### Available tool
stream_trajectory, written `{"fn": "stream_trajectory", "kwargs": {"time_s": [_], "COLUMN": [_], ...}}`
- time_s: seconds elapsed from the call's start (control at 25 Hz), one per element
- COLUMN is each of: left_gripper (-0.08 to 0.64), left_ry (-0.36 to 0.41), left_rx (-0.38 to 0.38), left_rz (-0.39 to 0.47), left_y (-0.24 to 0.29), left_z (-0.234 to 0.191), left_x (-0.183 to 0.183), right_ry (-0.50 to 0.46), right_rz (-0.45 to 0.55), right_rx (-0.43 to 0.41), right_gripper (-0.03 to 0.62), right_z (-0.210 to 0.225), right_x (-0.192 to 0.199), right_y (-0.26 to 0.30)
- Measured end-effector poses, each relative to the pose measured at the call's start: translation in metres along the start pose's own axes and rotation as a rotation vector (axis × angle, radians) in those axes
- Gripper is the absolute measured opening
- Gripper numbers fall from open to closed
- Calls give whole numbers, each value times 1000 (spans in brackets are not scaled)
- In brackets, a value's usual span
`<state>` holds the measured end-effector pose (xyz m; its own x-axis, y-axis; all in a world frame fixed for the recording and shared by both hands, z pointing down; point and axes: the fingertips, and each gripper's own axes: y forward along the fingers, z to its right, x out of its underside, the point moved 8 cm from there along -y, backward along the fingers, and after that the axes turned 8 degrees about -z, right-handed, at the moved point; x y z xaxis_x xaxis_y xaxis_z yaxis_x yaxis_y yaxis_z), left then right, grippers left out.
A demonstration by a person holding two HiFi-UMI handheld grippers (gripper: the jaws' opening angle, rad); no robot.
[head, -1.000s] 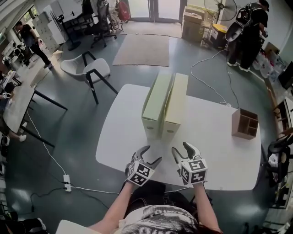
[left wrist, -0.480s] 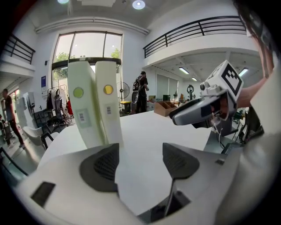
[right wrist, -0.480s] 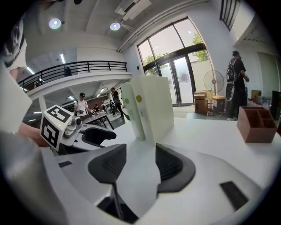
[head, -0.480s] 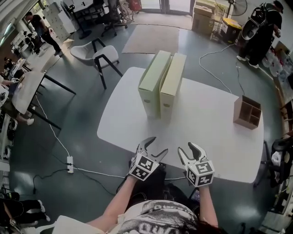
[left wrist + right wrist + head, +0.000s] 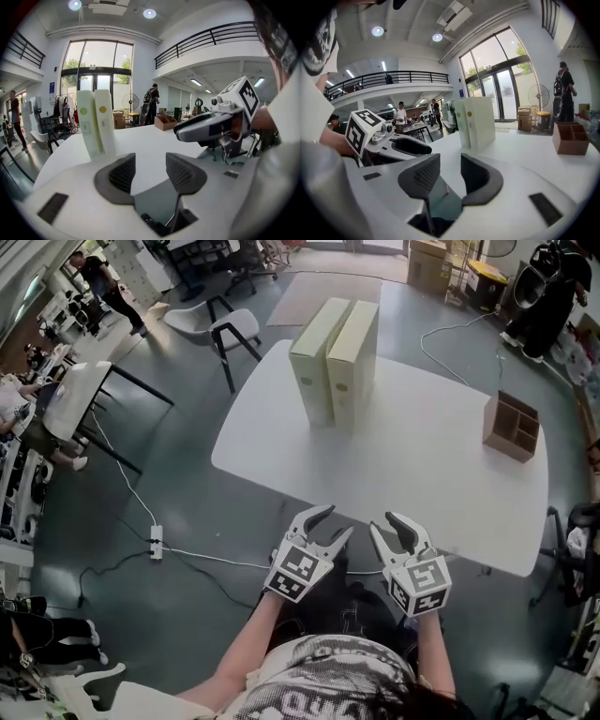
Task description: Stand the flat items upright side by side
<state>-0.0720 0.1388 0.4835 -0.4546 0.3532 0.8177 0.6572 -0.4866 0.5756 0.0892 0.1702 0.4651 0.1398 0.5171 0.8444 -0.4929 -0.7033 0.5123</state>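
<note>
Left claw (image 5: pixel 333 521) and right claw (image 5: pixel 387 526) withdrew past the tabletop's (image 5: pixel 422 456) near edge, jaws narrowing on nothing. Two boxes (image 5: pixel 336 360) stood upright, side by side; task looked done.

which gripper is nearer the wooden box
Right. The right gripper sits below-left of the wooden box; the left gripper is farther left. Both grippers' empty jaws have just been closing.

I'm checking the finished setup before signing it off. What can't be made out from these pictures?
- Green box file and cream box file: touching or a sliver apart? The seam is too thin in the head view.
- Their spine labels: too small to read in any view.
- Wooden organizer: compartment floors too small in the head view; its own wall hides them in the right gripper view.
</note>
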Motion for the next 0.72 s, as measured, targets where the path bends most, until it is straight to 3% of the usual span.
{"fn": "stream_trajectory", "kwargs": {"time_s": [0.12, 0.52, 0.72], "left_gripper": [187, 54, 21], "left_ry": [-13, -44, -44], "left_rx": [-7, -13, 4], "left_rz": [4, 29, 21], "left_y": [-16, -46, -57], "left_z": [19, 46, 46], "left_x": [7, 13, 16], "right_ry": [-4, 2, 13], "right_rz": [7, 38, 36], "right_rx": [-21, -52, -74], "right_gripper": [83, -12, -12], "right_z": [-13, -39, -49], "right_x": [8, 20, 19], "right_y": [-13, -28, -24]}}
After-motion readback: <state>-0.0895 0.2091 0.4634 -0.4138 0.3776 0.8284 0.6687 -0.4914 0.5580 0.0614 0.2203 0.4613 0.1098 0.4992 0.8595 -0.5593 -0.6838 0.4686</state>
